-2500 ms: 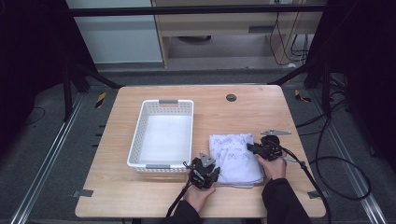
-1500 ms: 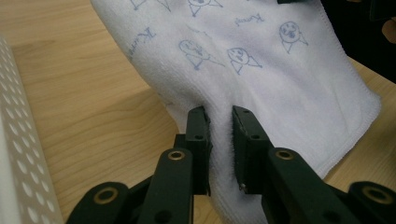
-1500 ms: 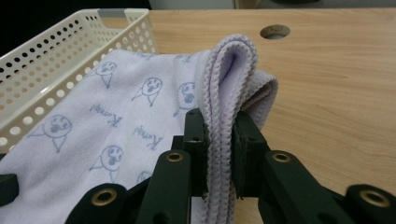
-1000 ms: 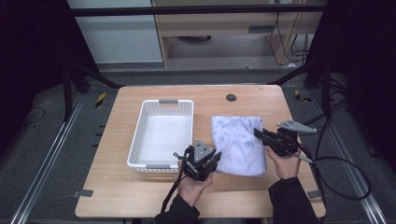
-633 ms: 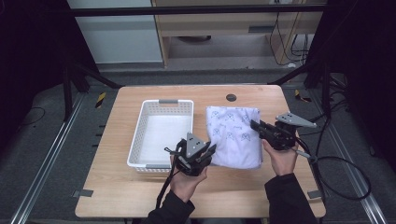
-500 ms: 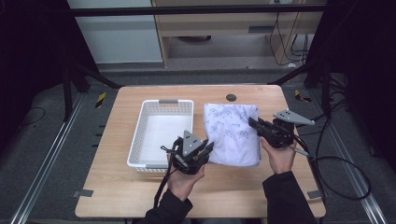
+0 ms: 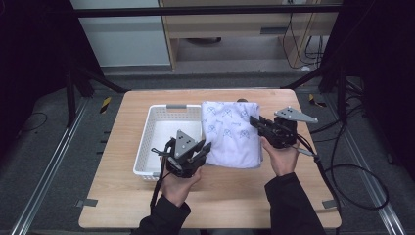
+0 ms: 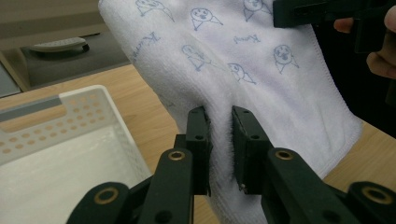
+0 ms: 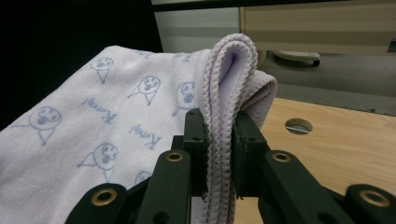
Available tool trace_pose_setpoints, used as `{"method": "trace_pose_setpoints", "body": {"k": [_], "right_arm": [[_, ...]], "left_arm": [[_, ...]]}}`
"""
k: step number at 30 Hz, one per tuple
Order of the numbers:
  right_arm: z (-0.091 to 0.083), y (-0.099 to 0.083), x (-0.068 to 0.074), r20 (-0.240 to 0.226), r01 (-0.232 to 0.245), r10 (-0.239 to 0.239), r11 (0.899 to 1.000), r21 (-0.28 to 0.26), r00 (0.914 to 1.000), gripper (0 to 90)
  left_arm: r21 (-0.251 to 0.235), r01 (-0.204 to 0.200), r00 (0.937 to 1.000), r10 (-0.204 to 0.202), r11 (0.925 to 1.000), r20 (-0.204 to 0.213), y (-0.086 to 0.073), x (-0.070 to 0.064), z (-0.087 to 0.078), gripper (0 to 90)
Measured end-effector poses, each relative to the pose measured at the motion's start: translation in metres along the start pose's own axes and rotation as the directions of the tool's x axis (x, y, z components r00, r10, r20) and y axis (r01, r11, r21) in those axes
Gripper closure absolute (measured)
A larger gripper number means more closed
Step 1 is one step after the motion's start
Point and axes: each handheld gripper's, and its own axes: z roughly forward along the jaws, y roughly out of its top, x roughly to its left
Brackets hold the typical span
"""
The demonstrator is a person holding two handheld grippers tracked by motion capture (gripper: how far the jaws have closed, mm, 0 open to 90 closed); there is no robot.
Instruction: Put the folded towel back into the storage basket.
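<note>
White towel (image 7: 230, 132) held off table between both grippers, long axis running away from person; left gripper (image 7: 201, 151) pinches near-left edge, right gripper (image 7: 254, 121) clamps folded right edge; basket (image 7: 147, 147) just left, nearer left hand.

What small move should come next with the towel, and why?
Probably carry it a little further left, over the basket. Both grippers, left and right, pinch the folded towel, which hangs beside the basket, barely over its right rim.
</note>
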Motion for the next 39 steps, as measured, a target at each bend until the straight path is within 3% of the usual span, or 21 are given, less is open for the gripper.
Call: {"method": "trace_pose_setpoints", "body": {"k": [21, 39], "right_arm": [[0.030, 0.025, 0.038, -0.030, 0.022, -0.022, 1.000, -0.008, 0.9993, 78.6], [0.059, 0.028, 0.064, -0.054, 0.036, -0.036, 0.999, 0.002, 0.9979, 78.6]], "left_arm": [[-0.026, 0.029, 0.9987, -0.030, 0.9992, -0.042, 0.009, 0.038, -0.031, 76.7], [-0.039, 0.062, 0.9941, -0.065, 0.9973, -0.087, 0.002, 0.071, -0.050, 76.7]]}}
